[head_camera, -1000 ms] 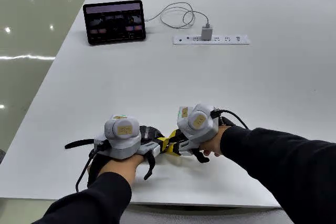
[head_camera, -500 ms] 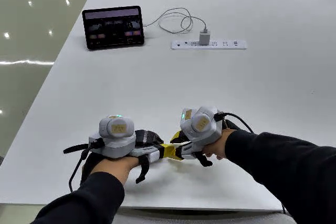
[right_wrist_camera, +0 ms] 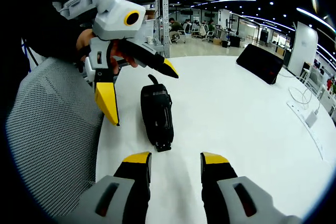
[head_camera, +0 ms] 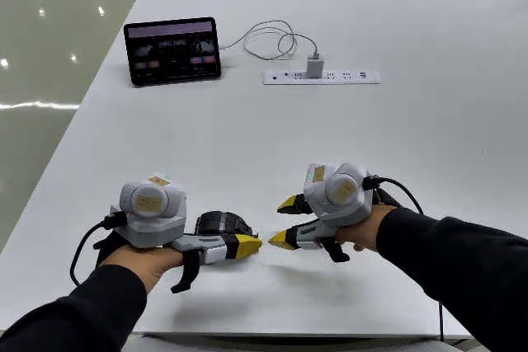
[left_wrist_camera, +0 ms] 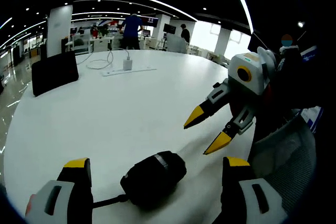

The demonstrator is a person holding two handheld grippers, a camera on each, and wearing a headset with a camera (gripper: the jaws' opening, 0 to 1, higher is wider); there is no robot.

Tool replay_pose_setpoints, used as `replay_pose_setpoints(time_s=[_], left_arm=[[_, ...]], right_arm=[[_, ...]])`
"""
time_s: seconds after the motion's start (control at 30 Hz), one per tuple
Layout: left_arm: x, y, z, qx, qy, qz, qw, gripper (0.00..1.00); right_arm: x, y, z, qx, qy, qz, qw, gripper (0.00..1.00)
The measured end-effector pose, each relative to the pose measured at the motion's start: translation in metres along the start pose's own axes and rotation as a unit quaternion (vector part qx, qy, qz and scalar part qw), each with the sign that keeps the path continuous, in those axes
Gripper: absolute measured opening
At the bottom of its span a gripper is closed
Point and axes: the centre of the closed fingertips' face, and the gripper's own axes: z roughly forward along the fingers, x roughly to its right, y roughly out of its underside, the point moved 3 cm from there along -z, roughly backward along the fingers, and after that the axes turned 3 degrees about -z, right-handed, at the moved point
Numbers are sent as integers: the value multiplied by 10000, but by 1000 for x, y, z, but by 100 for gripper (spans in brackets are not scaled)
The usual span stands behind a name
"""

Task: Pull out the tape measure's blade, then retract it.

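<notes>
Now | left gripper (left_wrist_camera: 156, 165) open around tape measure (left_wrist_camera: 154, 178) | right gripper (right_wrist_camera: 176, 157) open, empty

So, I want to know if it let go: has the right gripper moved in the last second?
Yes. The right gripper has drawn back to the right, away from the tape measure, and is now open with a gap between them.

Tape measure (head_camera: 221, 222) lies on table (head_camera: 388, 138), close to the near edge. Left gripper (head_camera: 235, 237) comes in from the tape's left, one jaw on each side of it, spread; contact cannot be told. Right gripper (head_camera: 280, 222) sits just right of the tape, tips toward it, not touching, jaws apart. Tablet (head_camera: 172, 49) stands far behind the tape, slightly left. Power strip (head_camera: 322, 77) lies far behind, to the right; a charger (head_camera: 315, 65) is plugged into it, and a cable (head_camera: 268, 37) loops from charger to tablet.
</notes>
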Motion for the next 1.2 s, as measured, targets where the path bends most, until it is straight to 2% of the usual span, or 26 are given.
replay_pose_setpoints(time_s=[0.1, 0.3, 0.53, 0.73, 0.8, 0.93, 1.2], left_arm=[[-9, 3, -6, 34, 14, 8, 10000, 100], [-20, 9, -12, 10, -77, 11, 10000, 100], [-20, 1, -19, 143, 56, 45, 9999, 100], [-20, -2, -23, 158, 57, 67, 9998, 100], [-24, 0, -25, 74, -95, 20, 9999, 100], [-24, 2, -29, 131, -41, -40, 9999, 100], [-24, 13, -36, 76, 6, 119, 9999, 100]], right_arm=[[1, 2, -12, 58, 95, 19, 9999, 34], [1, 9, -29, 69, 204, 58, 9998, 35], [0, 14, -42, 106, 319, 139, 9993, 37], [-1, 16, -46, 102, 371, 169, 9991, 38], [0, 17, -49, 107, 398, 199, 9990, 39], [1, 20, -55, 126, 460, 275, 9985, 41], [1, 35, -73, 105, 684, 519, 9963, 47]])
